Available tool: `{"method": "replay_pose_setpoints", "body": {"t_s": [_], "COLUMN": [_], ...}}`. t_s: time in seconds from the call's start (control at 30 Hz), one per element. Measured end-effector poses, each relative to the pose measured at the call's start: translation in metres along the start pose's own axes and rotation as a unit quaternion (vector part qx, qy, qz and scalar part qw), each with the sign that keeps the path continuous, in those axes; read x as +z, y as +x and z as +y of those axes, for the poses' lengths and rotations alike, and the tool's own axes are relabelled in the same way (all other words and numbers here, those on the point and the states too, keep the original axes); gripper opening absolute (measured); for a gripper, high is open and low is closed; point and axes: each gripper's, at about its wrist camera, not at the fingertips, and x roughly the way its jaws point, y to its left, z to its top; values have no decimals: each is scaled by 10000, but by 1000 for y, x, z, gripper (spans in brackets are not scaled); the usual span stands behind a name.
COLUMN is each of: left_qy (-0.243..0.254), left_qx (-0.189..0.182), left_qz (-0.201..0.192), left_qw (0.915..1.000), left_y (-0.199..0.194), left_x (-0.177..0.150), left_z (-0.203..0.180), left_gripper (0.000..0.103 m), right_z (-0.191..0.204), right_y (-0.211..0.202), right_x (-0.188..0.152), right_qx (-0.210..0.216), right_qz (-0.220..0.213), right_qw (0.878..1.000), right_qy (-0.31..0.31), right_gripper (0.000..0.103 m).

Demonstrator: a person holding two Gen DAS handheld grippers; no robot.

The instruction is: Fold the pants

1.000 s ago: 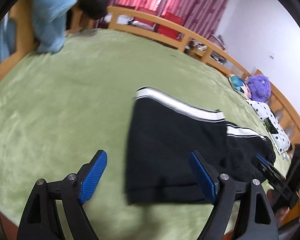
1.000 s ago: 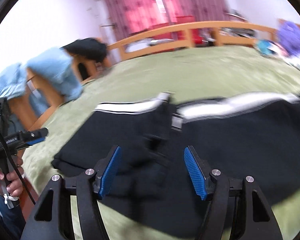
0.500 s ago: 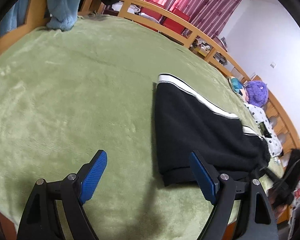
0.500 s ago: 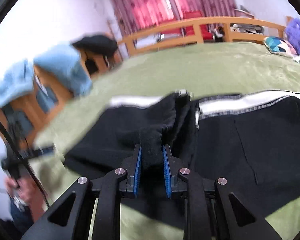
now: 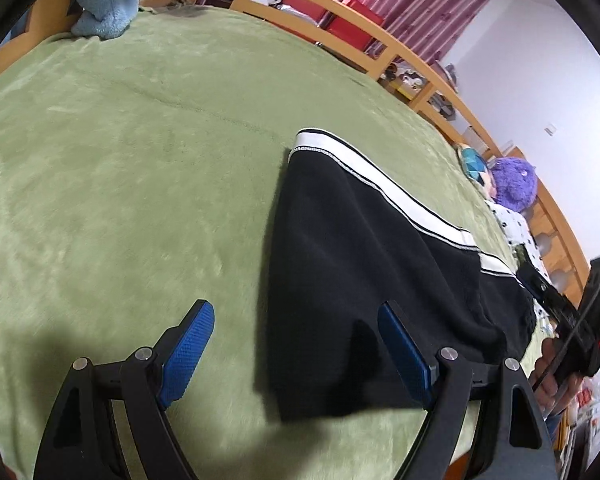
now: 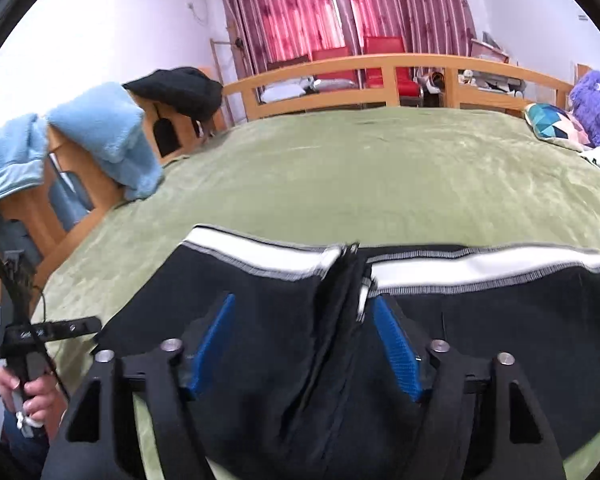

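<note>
Black pants with a white side stripe lie folded on the green blanket. My left gripper is open over the near edge of the pants, its right finger above the cloth and its left finger above bare blanket. In the right wrist view the pants spread under my right gripper, which is open with a raised fold of cloth standing between its jaws. The right gripper also shows in the left wrist view at the far right edge.
A wooden bed rail runs round the bed. Light blue fleece and a black garment hang over the left rail. A purple plush toy and a patterned cushion lie at the right.
My right gripper was shut on a bunch of black cloth half a second ago and has opened. The left gripper stayed open and shifted a little over the pants' edge.
</note>
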Motion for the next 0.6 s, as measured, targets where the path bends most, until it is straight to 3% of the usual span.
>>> {"method": "replay_pose_setpoints", "body": {"t_s": [0.1,0.17,0.33,0.5,0.6], "left_qy": [312,554,696,766,717], "left_qx": [235,386,261,357,199], "left_qz": [387,444,435,346,344], "left_qw": [9985,9967,9963,9958,9966], "left_y": [23,31,29,28,24], "left_x": [-2,-8,-12,-13,-9], "left_z": [-9,-12,-11,-14,-10], "left_gripper": [83,83,84,84,84], "right_z": [-7,-6,-9,-4,0], "right_y": [34,59,121,126,99], "right_x": [13,15,15,18,17], "right_qx": [52,34,-581,-841,-875], "right_qz": [363,631,1377,1305,1146], "right_qw": [9993,9979,9873,9860,9882], "right_qy": [43,-113,-532,-608,-525], "right_gripper": [54,51,20,19,24]}}
